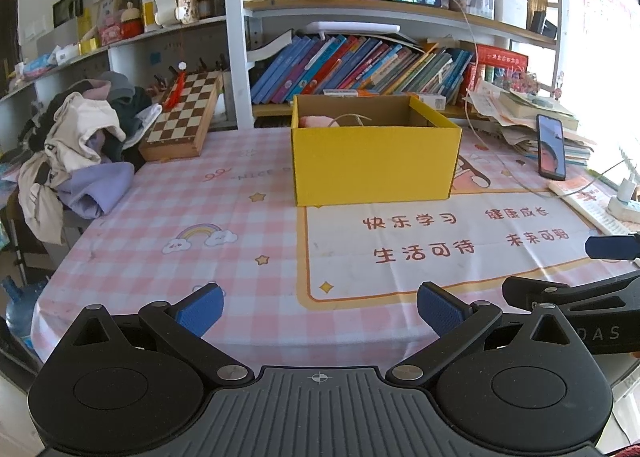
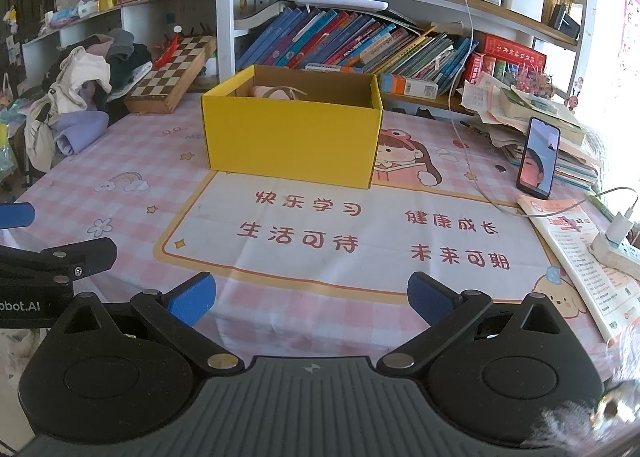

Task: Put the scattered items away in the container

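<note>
Yellow cardboard box point(image 1: 374, 161) open-topped at far centre of the surface point(image 2: 360, 309), pink item point(image 1: 316, 121) already inside | left tongs point(image 1: 320, 311) and right tongs point(image 2: 312, 299) spread, empty, held near edge | no loose items visible, task judged near complete.

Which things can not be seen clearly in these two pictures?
- Contents of the yellow cardboard box: in both views its front wall hides all but a pink item at the rim.
- Right claw in the left wrist view: cut off by the right edge.
- Lower right corner of the right wrist view: blurred.
</note>
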`<state>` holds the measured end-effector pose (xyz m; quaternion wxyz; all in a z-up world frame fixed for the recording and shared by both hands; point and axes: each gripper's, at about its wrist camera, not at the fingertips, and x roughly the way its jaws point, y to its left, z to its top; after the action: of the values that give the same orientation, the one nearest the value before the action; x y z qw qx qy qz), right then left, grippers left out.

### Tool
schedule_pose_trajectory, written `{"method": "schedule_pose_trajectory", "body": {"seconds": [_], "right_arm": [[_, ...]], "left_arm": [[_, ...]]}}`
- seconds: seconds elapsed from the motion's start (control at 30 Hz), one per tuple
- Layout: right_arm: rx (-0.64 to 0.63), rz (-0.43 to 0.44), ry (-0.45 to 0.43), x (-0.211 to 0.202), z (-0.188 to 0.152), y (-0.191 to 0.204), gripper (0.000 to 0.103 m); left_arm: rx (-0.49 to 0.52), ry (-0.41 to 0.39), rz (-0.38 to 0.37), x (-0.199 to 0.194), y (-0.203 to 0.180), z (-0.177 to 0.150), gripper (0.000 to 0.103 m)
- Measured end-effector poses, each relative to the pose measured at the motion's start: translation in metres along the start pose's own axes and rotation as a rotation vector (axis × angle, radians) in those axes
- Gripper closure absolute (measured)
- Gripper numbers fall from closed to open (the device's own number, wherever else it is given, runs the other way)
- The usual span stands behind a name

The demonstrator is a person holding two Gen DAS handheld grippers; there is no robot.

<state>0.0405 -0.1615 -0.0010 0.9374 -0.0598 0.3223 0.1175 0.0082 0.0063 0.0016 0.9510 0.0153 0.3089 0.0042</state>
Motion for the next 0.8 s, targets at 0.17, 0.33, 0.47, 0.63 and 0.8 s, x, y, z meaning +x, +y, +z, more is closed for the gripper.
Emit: {"method": "schedule_pose_trajectory", "body": {"seconds": [0.17,0.33,0.47,0.63,0.8], "right_arm": [[-0.002,0.000,0.004,0.002,0.001,0.001,0.000],[-0.002,0.000,0.006,0.004,0.001,0.000,0.000],[-0.002,0.000,0.006,0.006,0.002,0.001,0.000],[-0.003,-0.002,0.010,0.008,0.004,0.001,0.000],[-0.004,-0.002,0.013,0.012,0.006,0.002,0.000]], "left_arm": [[-0.002,0.008,0.002,0.003,0.002,0.000,0.000],[-0.004,0.010,0.001,0.005,0.003,0.001,0.000],[-0.005,0.010,-0.001,0.006,0.003,0.002,0.000],[-0.007,0.014,-0.004,0.009,0.005,0.003,0.000],[-0.008,0.015,-0.007,0.012,0.007,0.003,0.000]]}}
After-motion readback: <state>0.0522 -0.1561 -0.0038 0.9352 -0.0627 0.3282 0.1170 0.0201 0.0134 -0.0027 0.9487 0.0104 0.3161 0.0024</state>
